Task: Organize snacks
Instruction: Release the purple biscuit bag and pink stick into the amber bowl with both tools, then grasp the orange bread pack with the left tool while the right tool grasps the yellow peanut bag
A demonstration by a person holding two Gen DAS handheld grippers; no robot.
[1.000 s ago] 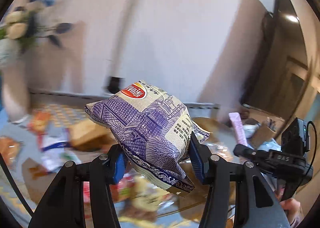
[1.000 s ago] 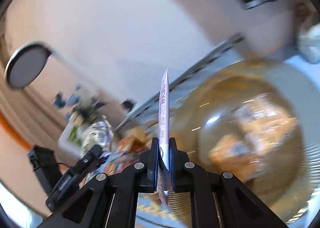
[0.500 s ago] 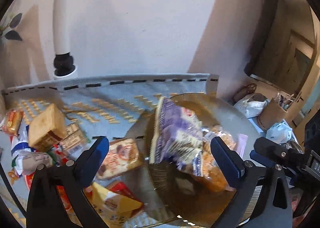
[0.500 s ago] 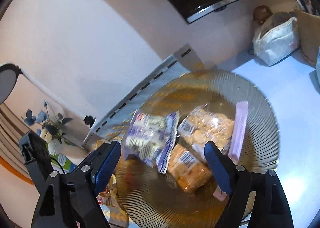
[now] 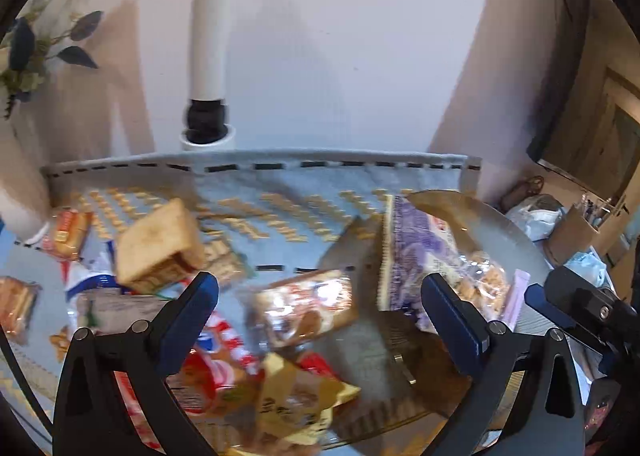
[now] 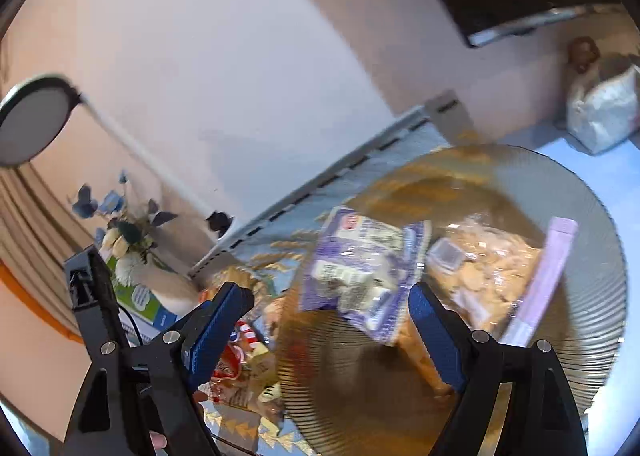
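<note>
Only the left wrist view shows the loose snacks on the worktop's cloth [image 5: 280, 184]: a tan box [image 5: 156, 244] at far left, a clear biscuit pack [image 5: 304, 308] between the fingers, a yellow pack [image 5: 296, 400] nearest. Only the right wrist view shows the whole ribbed plate [image 6: 600, 256] and a round lamp [image 6: 32, 120] at far left. The left claw [image 5: 316, 320] and right claw [image 6: 332, 320] both stand released, jaws just opened, gripping nothing. On the plate lie the purple bag [image 6: 360, 272], standing on edge with its long axis running near to far, a biscuit bag [image 6: 488, 268], and a pink bar [image 6: 548, 272] at the right, pointing far-right.
</note>
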